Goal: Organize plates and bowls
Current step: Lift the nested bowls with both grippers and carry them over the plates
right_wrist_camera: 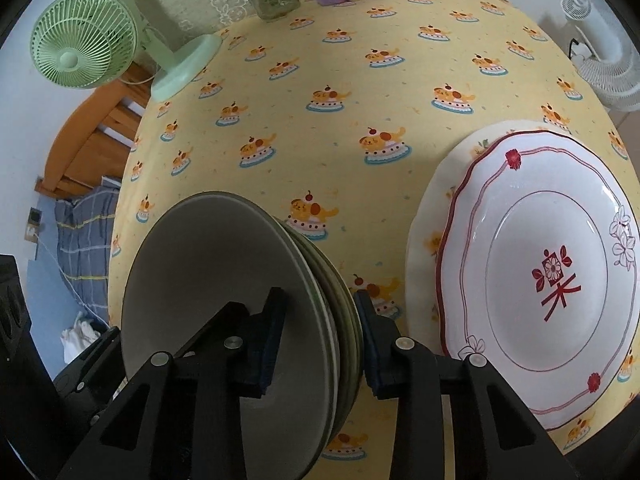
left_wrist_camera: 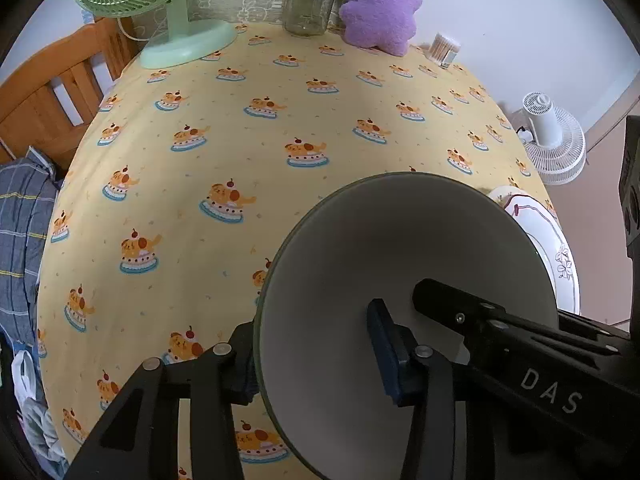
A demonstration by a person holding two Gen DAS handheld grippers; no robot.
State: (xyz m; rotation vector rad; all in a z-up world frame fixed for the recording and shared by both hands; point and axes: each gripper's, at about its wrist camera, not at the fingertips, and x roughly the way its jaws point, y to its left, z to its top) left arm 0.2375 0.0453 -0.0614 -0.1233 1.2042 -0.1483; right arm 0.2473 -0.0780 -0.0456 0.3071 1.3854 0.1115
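A stack of grey bowls (right_wrist_camera: 240, 320) sits at the lower left of the right wrist view, on a yellow patterned tablecloth (right_wrist_camera: 320, 140). To its right lies a white plate (right_wrist_camera: 540, 280) with red trim, resting on a larger cream plate (right_wrist_camera: 424, 216).

The right gripper (right_wrist_camera: 320, 344) straddles the stack's right-hand rims, one pad inside the top bowl and one outside the lowest, pinching several rims at once. In the left wrist view, the left gripper (left_wrist_camera: 312, 360) clamps the left wall of the bowl (left_wrist_camera: 400, 280), one finger inside and one outside.

The main risk appears to be slippage: nested glazed bowls held only at their rims could slide apart or tilt if lifted unevenly, and the stack could knock the nearby plates. Uneven pulls from the two hands could also pry the bowls loose.

Both grippers point steeply down at the table from the bottom of their frames.
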